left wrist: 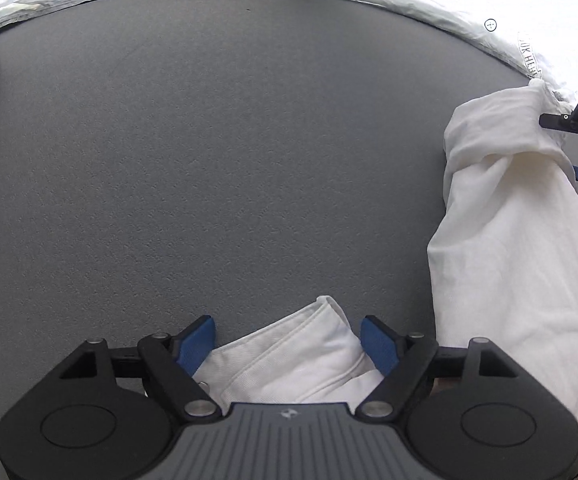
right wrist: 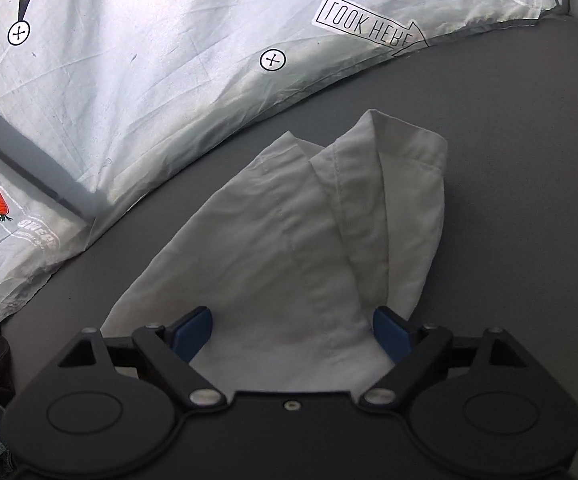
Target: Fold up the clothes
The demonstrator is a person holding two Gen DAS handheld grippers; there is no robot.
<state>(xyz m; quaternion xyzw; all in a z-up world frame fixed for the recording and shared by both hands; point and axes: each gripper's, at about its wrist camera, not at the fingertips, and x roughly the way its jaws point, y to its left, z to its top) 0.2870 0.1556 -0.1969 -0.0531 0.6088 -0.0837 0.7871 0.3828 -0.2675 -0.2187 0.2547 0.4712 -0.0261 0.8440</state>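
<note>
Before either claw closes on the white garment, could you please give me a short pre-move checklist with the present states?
1. Left claw open around a fold of the white garment: ok.
2. Right claw open, cloth between its fingers: ok.
3. Grey surface ahead bare enough for folding: ok.
4. Garment lying flat: not ok, it is bunched.
5. Number of layers each claw would take: cannot tell.

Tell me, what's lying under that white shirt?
The white shirt lies on a grey mat, which shows all round it. Whatever sits directly beneath the cloth is covered and cannot be seen.
</note>
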